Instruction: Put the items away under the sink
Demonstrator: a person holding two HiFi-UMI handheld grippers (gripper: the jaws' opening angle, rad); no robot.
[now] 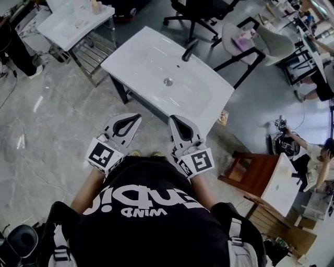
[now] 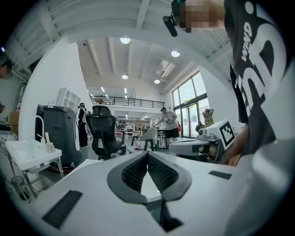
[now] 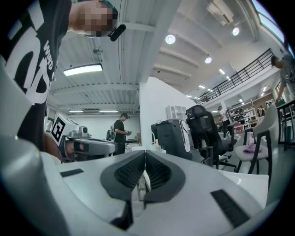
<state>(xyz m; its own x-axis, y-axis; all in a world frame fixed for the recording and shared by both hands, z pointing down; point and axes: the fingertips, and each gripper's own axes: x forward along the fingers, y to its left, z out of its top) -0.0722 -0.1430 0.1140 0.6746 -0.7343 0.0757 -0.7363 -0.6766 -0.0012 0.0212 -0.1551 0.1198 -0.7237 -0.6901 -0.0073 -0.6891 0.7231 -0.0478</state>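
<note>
The white sink basin (image 1: 151,60) with a black faucet (image 1: 189,50) stands on a dark frame just ahead of me. My left gripper (image 1: 137,118) and right gripper (image 1: 171,119) are side by side at chest height, near the basin's front edge, and point level towards it. Both are shut with nothing between the pads, as the left gripper view (image 2: 147,153) and the right gripper view (image 3: 145,153) show. A small colourful packet (image 1: 224,117) lies on the floor by the basin's right corner. The space under the basin is hidden from the head view.
A second white basin (image 1: 73,23) on a metal rack stands at the far left. Black office chairs (image 1: 201,13) are behind the sink. To the right are a wooden stool (image 1: 250,174) and a seated person (image 1: 313,156). The floor is grey marble.
</note>
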